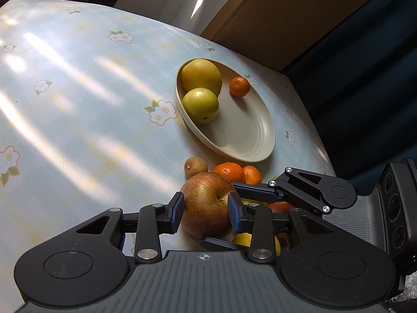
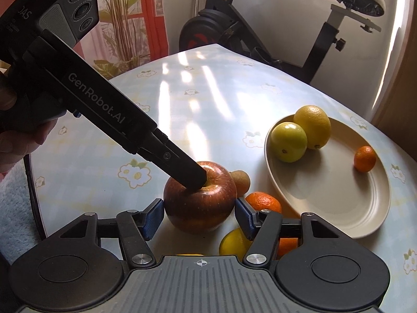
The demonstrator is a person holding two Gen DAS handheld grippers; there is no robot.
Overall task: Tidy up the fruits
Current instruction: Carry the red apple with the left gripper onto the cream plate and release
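Observation:
A red apple rests on the flowered tablecloth, and both grippers are on it. My left gripper is shut on it, one pad by the stem hollow and the other on its side. My right gripper straddles the apple with its blue pads against both flanks; its fingers reach in from the right. A beige oval plate beyond holds a big yellow citrus, a green apple and a small mandarin.
Loose fruit crowds the apple: a kiwi, two mandarins and a lemon. The table edge falls away just right of the plate. An exercise bike stands past the far edge. A hand holds the left gripper.

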